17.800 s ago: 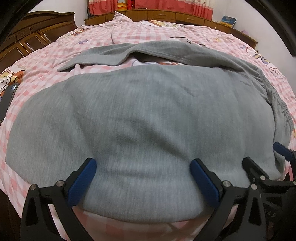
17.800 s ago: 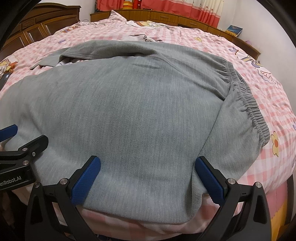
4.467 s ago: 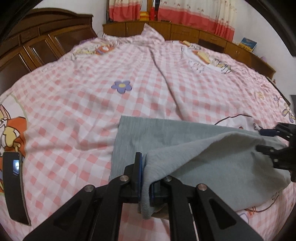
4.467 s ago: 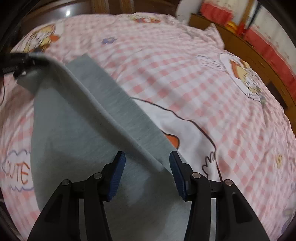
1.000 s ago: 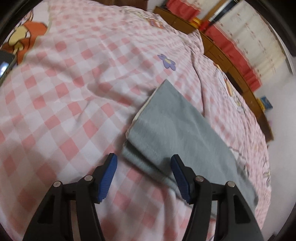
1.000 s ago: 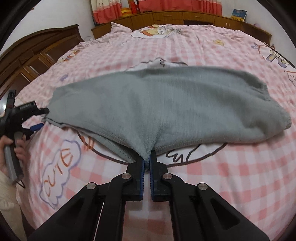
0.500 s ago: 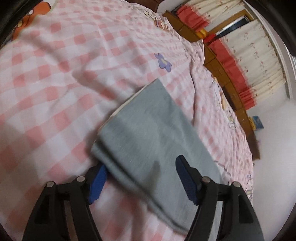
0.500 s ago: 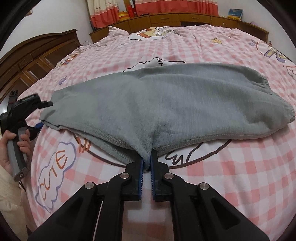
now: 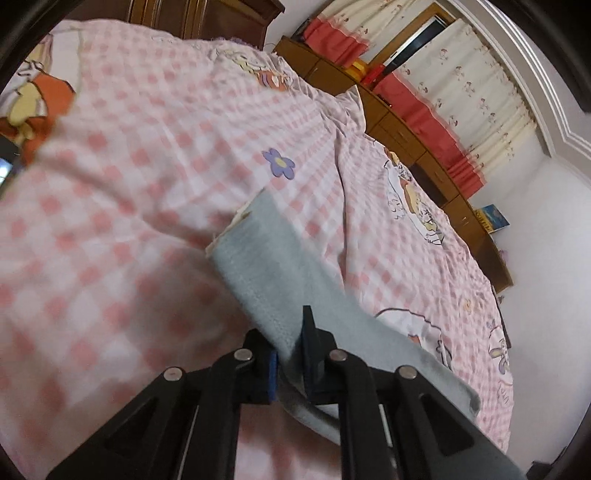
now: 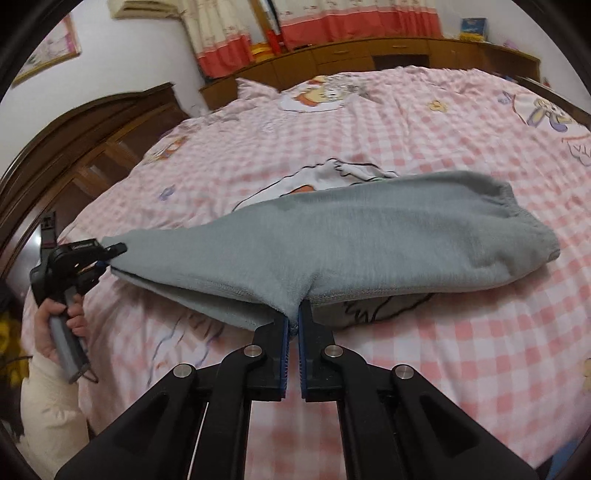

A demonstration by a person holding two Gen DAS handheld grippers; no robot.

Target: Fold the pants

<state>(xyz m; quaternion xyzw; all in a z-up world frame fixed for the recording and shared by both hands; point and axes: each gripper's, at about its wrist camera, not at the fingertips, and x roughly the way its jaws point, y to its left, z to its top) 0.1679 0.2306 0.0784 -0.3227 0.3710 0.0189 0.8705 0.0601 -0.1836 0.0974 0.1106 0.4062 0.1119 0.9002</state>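
Observation:
The grey pants are folded lengthwise into a long strip, held a little above the pink checked bed. My right gripper is shut on the near edge of the strip at its middle. My left gripper is shut on the leg end of the pants; it also shows in the right wrist view, clamped on the strip's left end. The elastic waistband lies at the right end and rests on the bed.
A dark wooden headboard runs along the left of the bed. Low wooden cabinets and red and white curtains stand behind it. A dark phone-like object lies at the bed's left edge.
My left gripper was open around the leg end and has shut on it. Both grippers have lifted the strip, and the right wrist view has tilted upward.

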